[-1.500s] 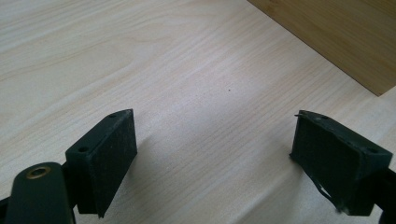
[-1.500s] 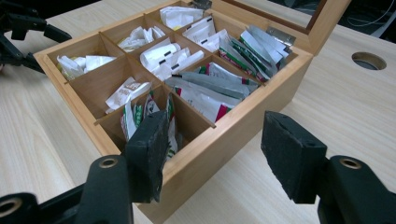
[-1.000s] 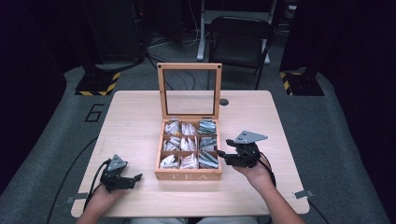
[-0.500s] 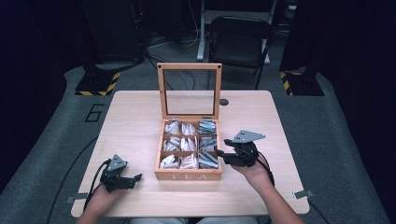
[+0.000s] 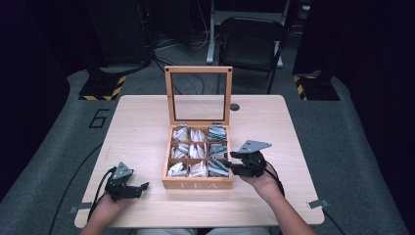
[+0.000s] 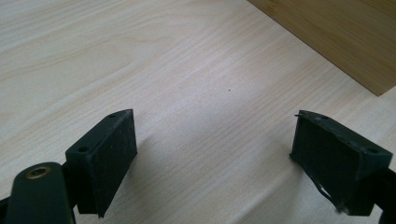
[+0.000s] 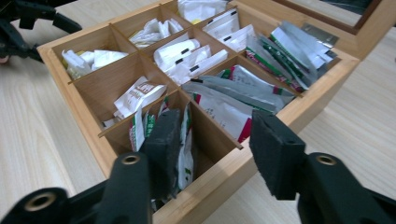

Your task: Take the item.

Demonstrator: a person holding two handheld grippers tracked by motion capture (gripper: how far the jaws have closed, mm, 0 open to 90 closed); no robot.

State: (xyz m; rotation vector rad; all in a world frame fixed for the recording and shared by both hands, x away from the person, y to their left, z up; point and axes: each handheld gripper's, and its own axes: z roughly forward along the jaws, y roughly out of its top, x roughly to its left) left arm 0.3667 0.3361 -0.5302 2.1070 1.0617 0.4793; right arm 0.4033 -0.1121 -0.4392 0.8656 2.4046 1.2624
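Wooden and pale, the tea box (image 5: 198,183) sits at the middle of the table (image 5: 147,122), its glass-paned lid (image 5: 198,95) standing upright at the far side. Inside, dividers split the box into nine compartments holding tea packets (image 7: 224,100).

The right gripper (image 5: 234,164) is at the right wall of the box, toward its near corner, with the right hand (image 5: 262,178) behind it on the table side. In the right gripper view its jaws reach in over that wall: one jaw is down inside a near compartment, right against a white packet with red and green print (image 7: 184,140), and the other hangs over the box's rim (image 7: 219,170) on the outside. The jaws have just been closing and now stand about half apart. The packet looks to be between them, though the pads seem not yet to pinch it; the angle makes that hard to judge.

The left gripper (image 5: 139,188) rests low over the table, to the left of the box's front corner and clear of it, held in the left hand (image 5: 105,205). In the left gripper view its jaws stand wide with bare wood between them, and a corner of the box's side (image 6: 341,42) shows beyond.
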